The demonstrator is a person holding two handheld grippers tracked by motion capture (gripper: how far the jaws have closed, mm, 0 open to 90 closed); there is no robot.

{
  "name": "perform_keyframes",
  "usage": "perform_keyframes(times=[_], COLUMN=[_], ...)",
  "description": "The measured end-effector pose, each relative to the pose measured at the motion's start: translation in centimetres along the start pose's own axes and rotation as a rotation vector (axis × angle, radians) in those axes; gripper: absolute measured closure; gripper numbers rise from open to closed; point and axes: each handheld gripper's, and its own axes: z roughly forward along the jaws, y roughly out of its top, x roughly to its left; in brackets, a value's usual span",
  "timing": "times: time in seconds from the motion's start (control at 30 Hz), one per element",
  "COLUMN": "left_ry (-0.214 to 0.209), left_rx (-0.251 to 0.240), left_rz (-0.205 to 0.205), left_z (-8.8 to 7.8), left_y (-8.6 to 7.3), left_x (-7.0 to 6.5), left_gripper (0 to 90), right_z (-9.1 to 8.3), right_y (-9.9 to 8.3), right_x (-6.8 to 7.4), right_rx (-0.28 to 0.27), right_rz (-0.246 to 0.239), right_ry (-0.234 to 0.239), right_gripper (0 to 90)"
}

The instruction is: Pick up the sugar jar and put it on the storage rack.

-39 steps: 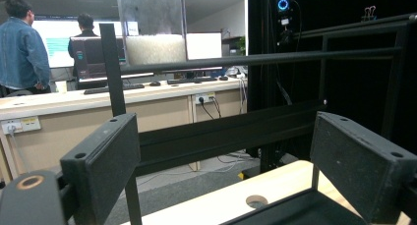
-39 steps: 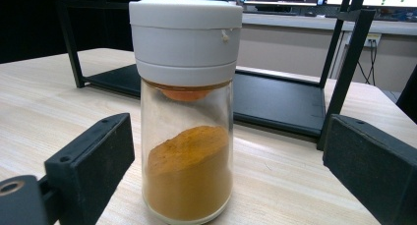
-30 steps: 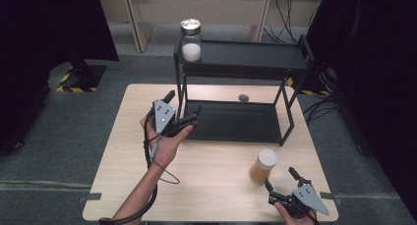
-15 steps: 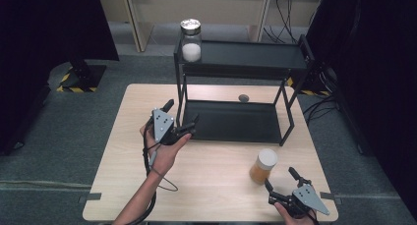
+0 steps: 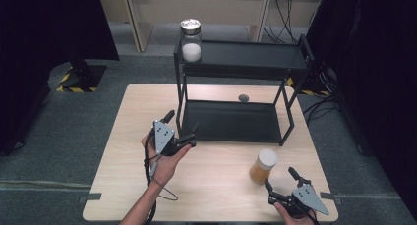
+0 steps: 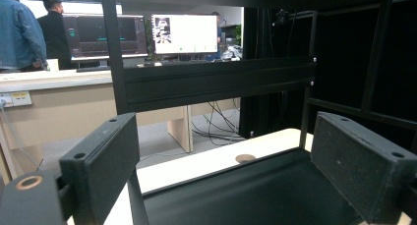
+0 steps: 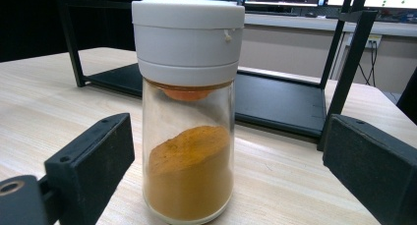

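- On the table (image 5: 123, 151), near its front right corner, stands the spice jar (image 5: 263, 166): clear glass, white cap, upright, roughly a third full of orange-yellow powder.
- Right gripper (image 5: 282, 184): held low at the table's front edge, just behind the jar and aimed at it. Jaws spread wide. In the right gripper view the jar (image 7: 189, 112) stands between the two pads without touching either; gripper midpoint (image 7: 228, 161).
- Left gripper (image 5: 183, 127): held in the person's left hand (image 5: 164, 158) at the front left post of the rack (image 5: 295, 63), pointing into its lower level. Jaws spread and holding nothing, as the left gripper view shows (image 6: 221, 171).
- Rack: black metal frame, two shelves, standing on the rear half of the table. The lower shelf (image 6: 255, 195) is bare.
- Second jar (image 5: 191, 40): metal lid, white contents, upright at the left end of the rack's top shelf, well apart from both grippers.
- Small round spot (image 5: 243, 98): lies on the table just behind the lower shelf; possibly a hole cover, too small to tell.
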Motion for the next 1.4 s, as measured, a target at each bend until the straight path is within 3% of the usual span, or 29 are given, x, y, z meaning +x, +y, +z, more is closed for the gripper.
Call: perform_keyframes(times=[0.9, 1.17, 1.4], left_ry=[-0.017, -0.022, -0.025], left_rx=[0.062, 0.100, 0.129], left_rz=[-0.027, -0.056, -0.058], left_z=[-2.7, -3.5, -3.8], left_y=[-4.5, -6.2, -7.4], left_x=[-0.4, -0.3, -0.4], left_gripper=[10.5, 10.4, 10.3], right_z=[0.0, 0.0, 0.0], right_y=[0.0, 0.0, -0.1], right_x=[0.0, 0.0, 0.0], right_rx=[-0.002, -0.002, -0.004], right_rz=[-0.001, 0.000, -0.003], right_ry=[-0.001, 0.000, -0.001], right_gripper=[5.2, 5.2, 5.1])
